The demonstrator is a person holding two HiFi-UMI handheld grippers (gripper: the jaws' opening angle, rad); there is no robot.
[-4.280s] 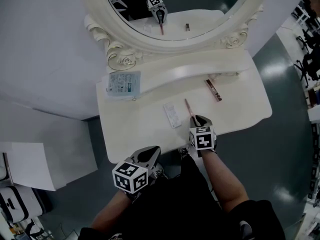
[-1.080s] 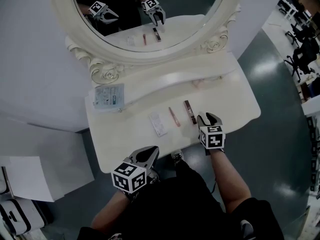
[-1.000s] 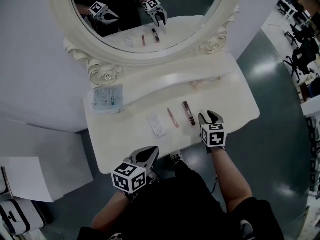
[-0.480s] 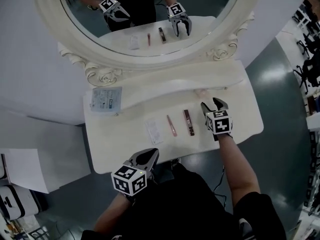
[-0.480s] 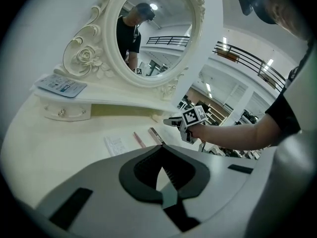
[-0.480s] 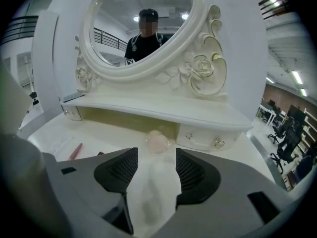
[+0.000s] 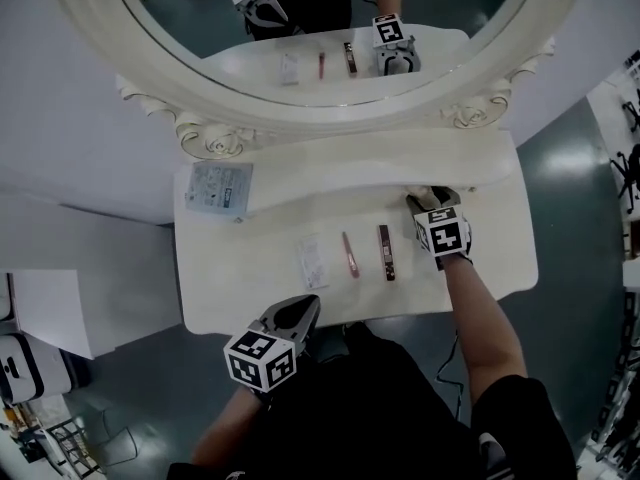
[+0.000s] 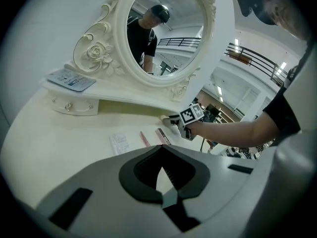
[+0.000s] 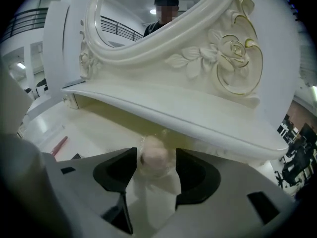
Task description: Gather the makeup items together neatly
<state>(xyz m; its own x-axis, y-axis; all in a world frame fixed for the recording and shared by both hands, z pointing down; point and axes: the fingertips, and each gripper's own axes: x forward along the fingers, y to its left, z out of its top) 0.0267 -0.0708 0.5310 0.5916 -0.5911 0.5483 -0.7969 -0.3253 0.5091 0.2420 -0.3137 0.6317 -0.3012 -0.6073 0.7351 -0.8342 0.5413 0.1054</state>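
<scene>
Three makeup items lie in a row on the white vanity top (image 7: 480,268): a white sachet (image 7: 313,262), a pink stick (image 7: 350,255) and a brown tube (image 7: 385,252). My right gripper (image 7: 425,197) reaches under the shelf behind them. Its jaws are opening around a pale pink round item in clear wrap (image 9: 155,155), and the pads stand clear of it. In the right gripper view this gripper (image 9: 156,171) frames the item. My left gripper (image 7: 304,304) hangs shut and holding nothing off the table's front edge, seen as (image 8: 161,148) in its own view.
An oval mirror (image 7: 300,28) in a carved white frame stands at the back and reflects both grippers and the row. A curved shelf (image 7: 330,168) overhangs the rear of the top. A blue-and-white packet (image 7: 220,185) lies on the shelf's left end. Grey floor surrounds the vanity.
The brown tube now lies beside the pink stick. My right gripper left them, moved back under the shelf to the wrapped pink item and spread its jaws. The left gripper stayed put.
</scene>
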